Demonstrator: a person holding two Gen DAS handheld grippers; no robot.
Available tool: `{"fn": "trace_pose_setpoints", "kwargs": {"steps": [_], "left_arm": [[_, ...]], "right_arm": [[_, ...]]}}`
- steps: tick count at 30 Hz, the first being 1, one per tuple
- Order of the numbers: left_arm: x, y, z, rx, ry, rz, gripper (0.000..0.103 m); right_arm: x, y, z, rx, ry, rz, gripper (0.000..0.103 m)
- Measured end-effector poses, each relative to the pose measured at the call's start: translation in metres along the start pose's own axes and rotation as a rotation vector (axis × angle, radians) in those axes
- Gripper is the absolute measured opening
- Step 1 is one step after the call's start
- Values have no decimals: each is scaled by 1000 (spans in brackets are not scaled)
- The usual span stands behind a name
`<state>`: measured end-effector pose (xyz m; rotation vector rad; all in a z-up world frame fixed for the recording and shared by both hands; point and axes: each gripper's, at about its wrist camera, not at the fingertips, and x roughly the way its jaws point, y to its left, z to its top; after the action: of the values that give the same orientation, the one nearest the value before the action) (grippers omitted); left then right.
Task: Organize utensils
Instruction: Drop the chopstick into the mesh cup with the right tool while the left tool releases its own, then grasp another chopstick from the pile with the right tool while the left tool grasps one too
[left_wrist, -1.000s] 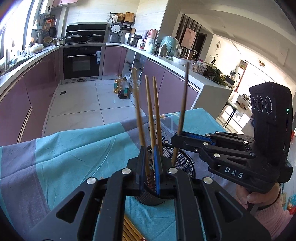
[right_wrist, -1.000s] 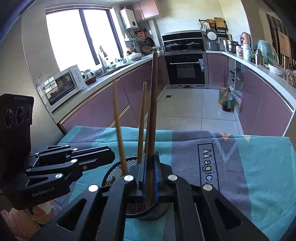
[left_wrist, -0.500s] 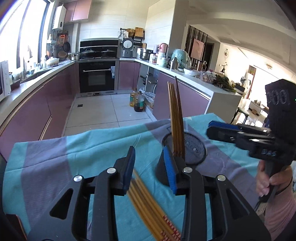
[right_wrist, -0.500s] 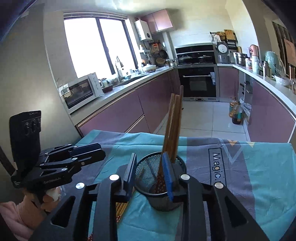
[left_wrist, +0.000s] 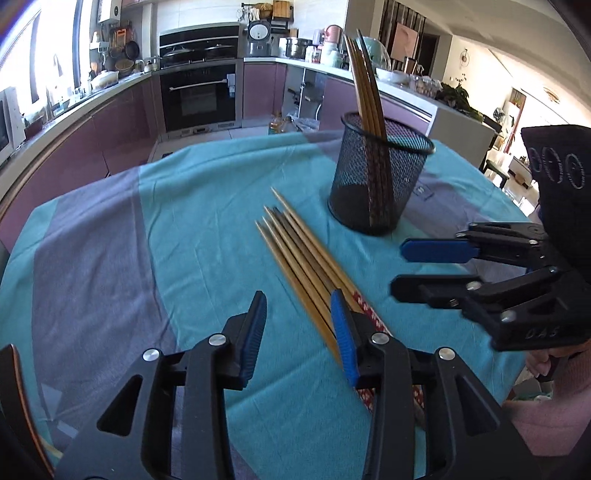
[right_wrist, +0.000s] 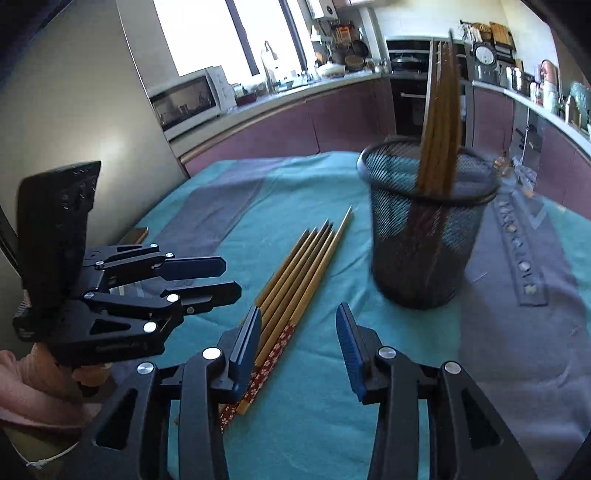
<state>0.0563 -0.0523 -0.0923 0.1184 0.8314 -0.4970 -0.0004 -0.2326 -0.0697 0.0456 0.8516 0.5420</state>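
Observation:
A black mesh cup (left_wrist: 369, 184) (right_wrist: 424, 251) stands on the teal and grey tablecloth (left_wrist: 184, 221) (right_wrist: 332, 387), with several wooden chopsticks (left_wrist: 364, 85) (right_wrist: 441, 122) standing upright in it. A bundle of several loose chopsticks (left_wrist: 303, 254) (right_wrist: 299, 280) lies flat on the cloth on the near side of the cup. My left gripper (left_wrist: 297, 306) (right_wrist: 231, 277) hovers over the bundle's near end. Its jaws are opening, with nothing between the pads. My right gripper (right_wrist: 297, 317) (left_wrist: 400, 267) hangs just right of the bundle, jaws also opening and empty.
A flat brownish object (right_wrist: 135, 234) lies near the table's far left edge. Kitchen counters, an oven and a microwave lie beyond the table. A hand and pink sleeve (left_wrist: 546, 406) hold the right gripper's handle.
Both grippers were shut on chopsticks over the cup. They have let them go into it, opened, and drawn back and down toward the loose bundle.

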Motion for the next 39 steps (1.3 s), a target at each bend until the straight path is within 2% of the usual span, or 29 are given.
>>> {"fn": "trace_pose_setpoints", "kwargs": {"steps": [6,14,20,28,31,39], "left_arm": [[8,-8,-4,-9,27,-23,36],[18,-12,-8,-21,54,-25,34],[20,-10,-7,-23,55,-25,35],[25,-5,-5,-32,68,-6,26],[27,-4,-1,-35,77,-6,26],[37,-3,7,-39,91,9,27]], "right_arm": [[15,6,-7,13,40,-7,39],[19,5,-10,34,51,-15,27],[18,5,-10,20,65,-32,25],[11,3,-17,19,94,-45,21],[9,5,-17,3,112,-55,20],[29,5,0,18,73,-89,21]]}}
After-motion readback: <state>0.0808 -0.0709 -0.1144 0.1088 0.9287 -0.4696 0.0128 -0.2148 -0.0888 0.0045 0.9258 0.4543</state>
